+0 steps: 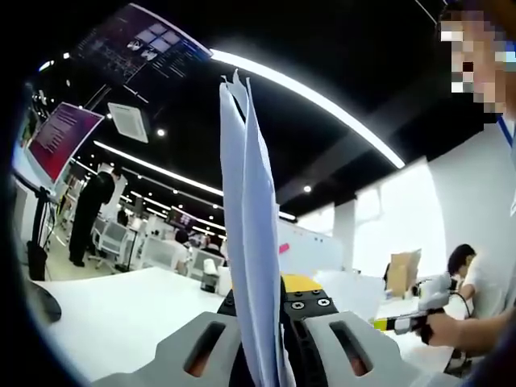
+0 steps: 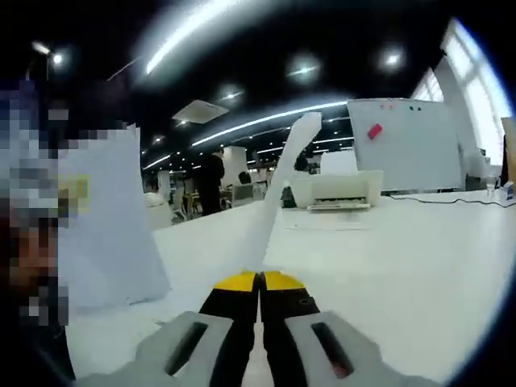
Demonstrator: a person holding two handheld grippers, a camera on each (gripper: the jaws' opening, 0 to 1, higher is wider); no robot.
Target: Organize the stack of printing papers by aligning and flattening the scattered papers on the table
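Note:
My left gripper is shut on a bundle of white printing papers that stands upright, edge-on to the camera, its top edges slightly fanned. My right gripper, with yellow tips, is shut on a single white sheet that curves up and away over the white table. The upright bundle also appears at the left of the right gripper view, close by. In the left gripper view the right gripper shows at the far right in a person's hand.
A white printer sits at the table's far side, in front of a whiteboard. A black monitor base stands at the table's left edge. People stand and sit at desks behind. Bare tabletop lies around the grippers.

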